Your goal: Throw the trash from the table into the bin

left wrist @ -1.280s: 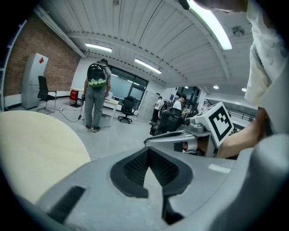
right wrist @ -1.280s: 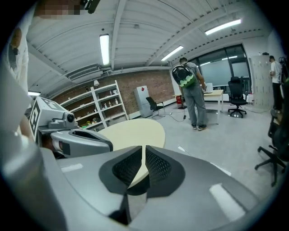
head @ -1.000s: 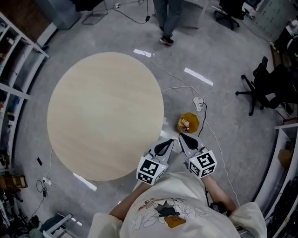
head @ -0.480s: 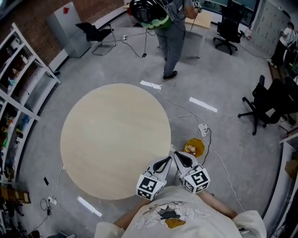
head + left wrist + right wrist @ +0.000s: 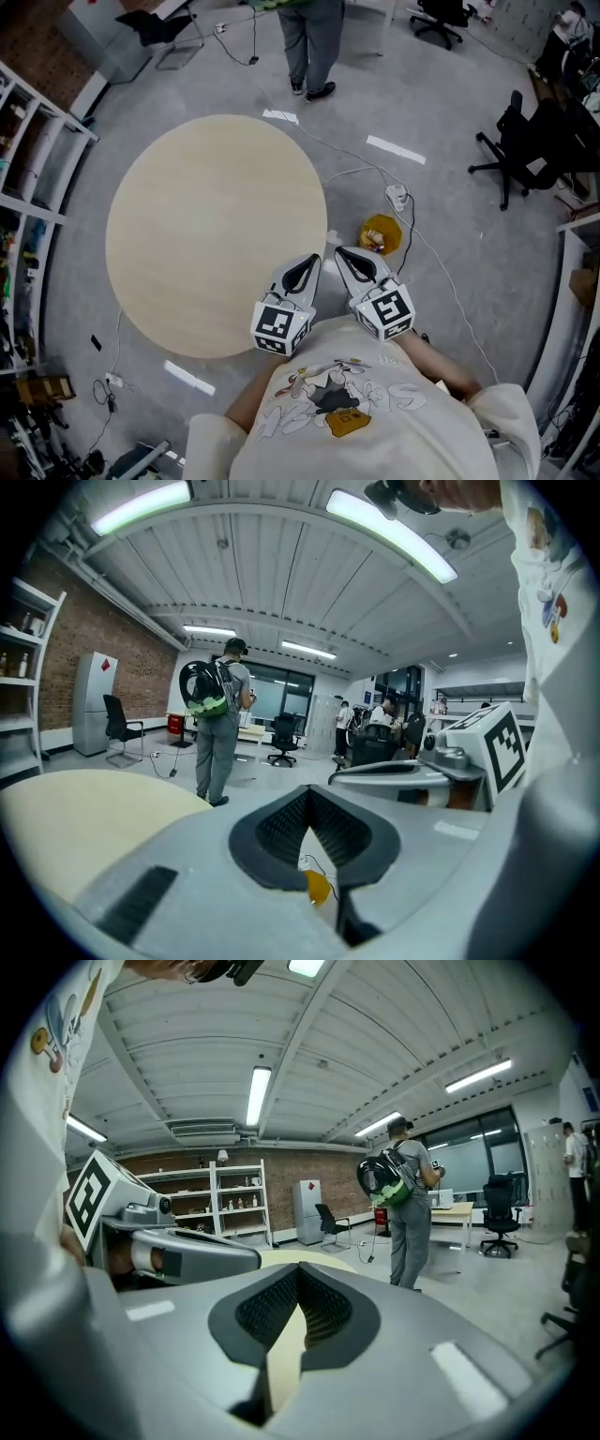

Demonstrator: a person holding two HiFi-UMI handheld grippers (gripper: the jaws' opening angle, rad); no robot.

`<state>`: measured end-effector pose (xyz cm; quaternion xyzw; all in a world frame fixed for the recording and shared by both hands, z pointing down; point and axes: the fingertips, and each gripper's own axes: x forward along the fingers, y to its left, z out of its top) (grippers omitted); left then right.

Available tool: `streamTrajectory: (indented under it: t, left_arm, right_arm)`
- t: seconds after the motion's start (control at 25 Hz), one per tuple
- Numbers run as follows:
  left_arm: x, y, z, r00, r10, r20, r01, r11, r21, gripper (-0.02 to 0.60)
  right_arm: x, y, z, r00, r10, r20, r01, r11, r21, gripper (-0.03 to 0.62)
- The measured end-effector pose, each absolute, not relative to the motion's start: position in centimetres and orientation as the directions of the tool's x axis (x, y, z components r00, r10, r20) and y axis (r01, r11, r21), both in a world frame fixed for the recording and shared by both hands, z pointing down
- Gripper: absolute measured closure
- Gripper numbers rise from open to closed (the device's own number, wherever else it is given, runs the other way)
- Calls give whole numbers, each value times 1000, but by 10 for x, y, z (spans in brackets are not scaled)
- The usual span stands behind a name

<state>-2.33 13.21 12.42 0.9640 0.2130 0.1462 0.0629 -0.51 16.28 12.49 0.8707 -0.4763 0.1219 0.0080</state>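
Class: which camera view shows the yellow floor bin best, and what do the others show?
The head view: the whole yellow bin shows from above, beside the table. The left gripper view gives only a yellow sliver behind its jaws; the right gripper view, none.

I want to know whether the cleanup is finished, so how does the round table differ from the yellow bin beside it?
The table is large and pale wood, while the bin is small and yellow. Nothing shows on the table's top, whereas the bin has some trash inside it. Both look round from the head view.
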Motion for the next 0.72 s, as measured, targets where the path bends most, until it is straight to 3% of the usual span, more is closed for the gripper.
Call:
streamTrajectory:
  t: [0.72]
  left_arm:
    - [-46,164,144,835,470,286,405,-877,260,577]
  right_arm:
    - [-28,199,148,538,-799,270,-807,-580,-110,589]
